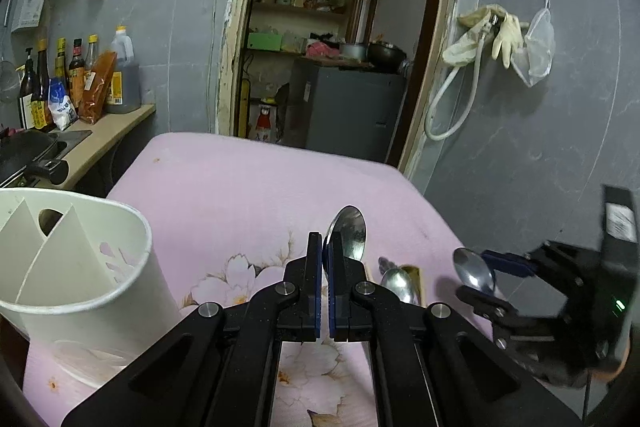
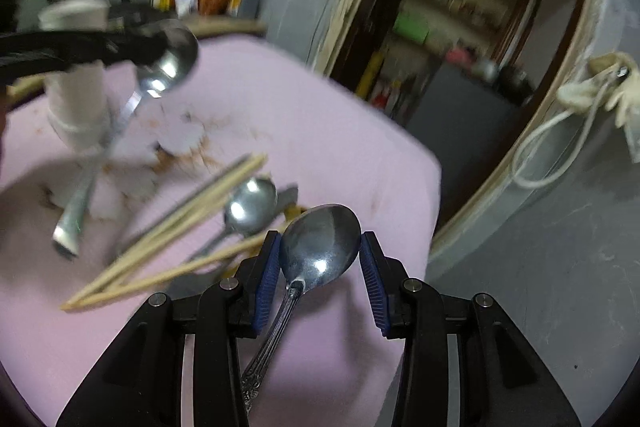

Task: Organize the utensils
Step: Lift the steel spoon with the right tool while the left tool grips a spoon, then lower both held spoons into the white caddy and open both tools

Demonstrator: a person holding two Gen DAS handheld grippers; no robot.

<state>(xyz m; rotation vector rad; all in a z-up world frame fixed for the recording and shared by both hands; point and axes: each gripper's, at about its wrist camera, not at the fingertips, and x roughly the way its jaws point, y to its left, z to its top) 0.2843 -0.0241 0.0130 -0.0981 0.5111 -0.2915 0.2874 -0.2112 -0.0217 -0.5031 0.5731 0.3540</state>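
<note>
Desk (image 1: 248, 187) under a pink floral cloth, soft and a bit stained, takes up most of both views. White utensil holder (image 1: 80, 267) at near left in the left wrist view: round, tall, thin dividers making wedge compartments, looks like light plastic, likely tips if knocked.

Left gripper (image 1: 325, 259) clenched on a steel spoon (image 1: 347, 233), bowl sticking up past the blue pads, handle hanging below as seen from the right wrist view. Right gripper (image 2: 320, 259) holds a second spoon (image 2: 320, 239): bowl sits between the blue pads, which look spread about as wide as the bowl; contact reads light, so grip is loose at best. Ornate embossed handle runs back under the gripper.

Still on the cloth at near right: a third spoon (image 2: 250, 205) and pale wooden chopsticks (image 2: 192, 203), lying crossed in a loose pile, touching each other.

Handling, my guess: spoons are stiff, polished metal, slippery on the convex bowl; better to pinch the flat handle or neck than the bowl. Chopsticks are light, thin, rigid, roll easily; take them mid-length, together if possible. Nothing fragile. Drop each type into its own wedge of the holder.
</note>
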